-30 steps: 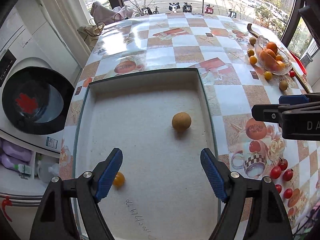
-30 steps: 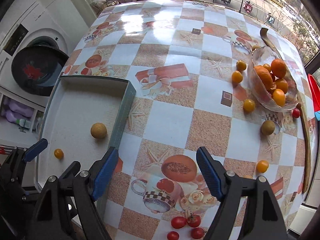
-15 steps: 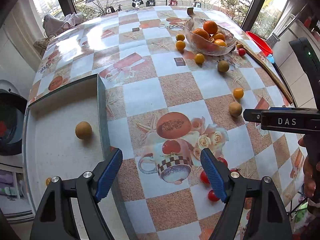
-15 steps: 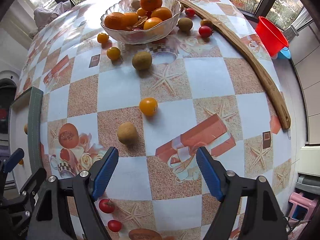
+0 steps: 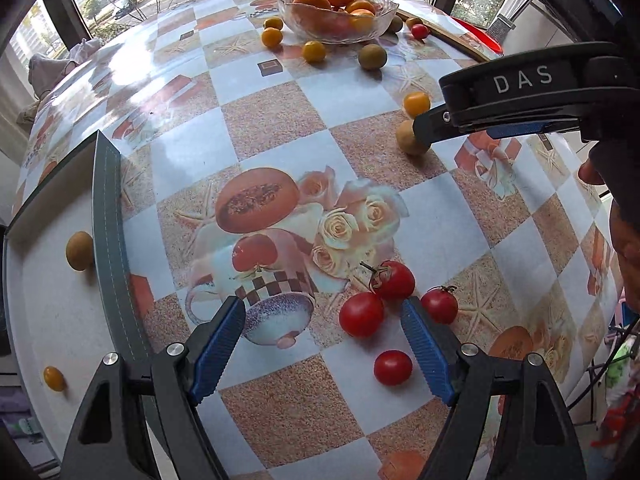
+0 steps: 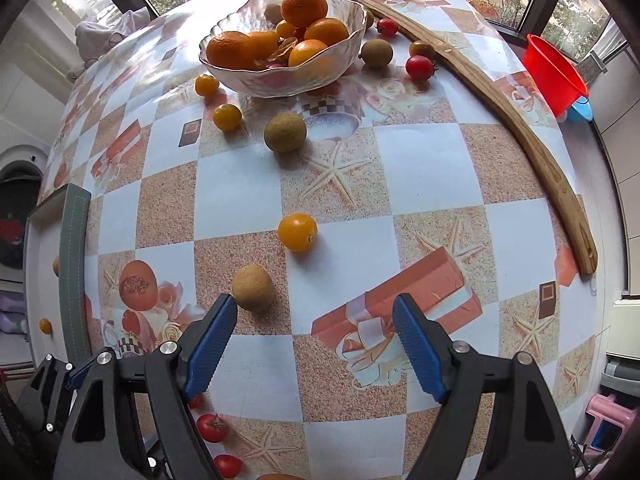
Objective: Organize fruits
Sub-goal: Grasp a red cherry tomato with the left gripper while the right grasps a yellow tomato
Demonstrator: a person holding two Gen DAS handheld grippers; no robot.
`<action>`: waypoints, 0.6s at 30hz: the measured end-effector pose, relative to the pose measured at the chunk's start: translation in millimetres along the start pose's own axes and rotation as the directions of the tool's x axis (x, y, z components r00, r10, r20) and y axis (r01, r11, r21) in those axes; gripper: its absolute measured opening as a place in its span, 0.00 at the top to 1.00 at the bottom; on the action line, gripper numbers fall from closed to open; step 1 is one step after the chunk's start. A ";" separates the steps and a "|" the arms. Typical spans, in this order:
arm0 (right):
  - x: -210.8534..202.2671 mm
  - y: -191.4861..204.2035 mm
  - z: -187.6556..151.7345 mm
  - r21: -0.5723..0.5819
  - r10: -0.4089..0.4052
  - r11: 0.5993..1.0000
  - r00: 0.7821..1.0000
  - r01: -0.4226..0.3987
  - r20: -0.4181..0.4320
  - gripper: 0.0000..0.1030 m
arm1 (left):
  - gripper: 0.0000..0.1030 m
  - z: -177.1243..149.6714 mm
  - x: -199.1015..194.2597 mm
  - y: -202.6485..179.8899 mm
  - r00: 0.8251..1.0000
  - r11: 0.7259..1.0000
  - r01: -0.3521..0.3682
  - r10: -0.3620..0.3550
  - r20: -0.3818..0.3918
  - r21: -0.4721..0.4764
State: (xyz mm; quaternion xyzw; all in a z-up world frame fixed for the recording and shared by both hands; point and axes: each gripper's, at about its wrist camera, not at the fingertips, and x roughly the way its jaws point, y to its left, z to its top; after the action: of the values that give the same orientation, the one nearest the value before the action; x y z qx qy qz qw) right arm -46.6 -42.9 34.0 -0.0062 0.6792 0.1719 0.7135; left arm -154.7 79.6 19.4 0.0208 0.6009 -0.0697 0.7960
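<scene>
My left gripper (image 5: 322, 346) hangs open above a cluster of red cherry tomatoes (image 5: 361, 314); one lies between its blue fingers, untouched. My right gripper (image 6: 314, 344) is open too, over bare tablecloth, with a tan round fruit (image 6: 253, 287) just beyond its left finger and a yellow tomato (image 6: 297, 231) farther on. The right gripper (image 5: 520, 100) also reaches into the left wrist view from the right, partly covering that tan fruit (image 5: 409, 138). A glass bowl (image 6: 288, 76) of oranges stands at the far side. A grey-rimmed tray (image 5: 110, 248) at the left holds a tan fruit (image 5: 79, 251) and a small yellow one (image 5: 54, 378).
Yellow tomatoes (image 6: 227, 117), a greenish fruit (image 6: 285, 132) and red tomatoes (image 6: 419, 67) lie scattered around the bowl. A curved wooden strip (image 6: 520, 128) lines the table's right edge, with a red bucket (image 6: 554, 74) beyond it. A person's hand (image 5: 624, 216) shows at the right.
Both grippers swung from over the tray to the right across the table and sank lower. The left now hovers over the red tomatoes, the right near the tan fruit. Both stayed open.
</scene>
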 end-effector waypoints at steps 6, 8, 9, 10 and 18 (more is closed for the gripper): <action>7.2 7.2 14.9 -0.003 0.027 1.000 0.999 -0.027 0.022 0.20 | 0.27 3.0 6.1 -7.1 1.000 1.000 0.011 -0.011 -0.002 0.014; 8.5 3.0 21.3 0.044 0.052 0.998 0.998 -0.053 0.025 0.25 | 0.30 3.0 7.5 -9.4 1.000 1.000 0.001 -0.001 -0.004 0.018; 8.8 0.0 23.7 0.064 0.054 0.996 0.998 -0.055 0.026 0.27 | 0.30 3.1 7.8 -10.3 1.000 1.000 -0.003 0.003 -0.002 0.019; 9.9 -1.7 25.3 0.077 0.050 0.996 0.999 -0.051 0.023 0.29 | 0.30 3.2 8.1 -11.1 1.000 1.000 -0.007 0.007 -0.001 0.020; 15.1 17.0 23.6 -0.042 -0.043 0.998 0.999 0.044 0.027 0.66 | 0.53 -1.5 2.1 -11.4 0.999 0.999 -0.036 0.037 0.010 -0.017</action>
State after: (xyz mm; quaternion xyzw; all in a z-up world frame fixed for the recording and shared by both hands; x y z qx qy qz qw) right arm -27.8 -17.6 25.0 -0.0340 0.6657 0.1710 0.7256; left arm -157.1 68.3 17.6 0.0249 0.5970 -0.0503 0.8002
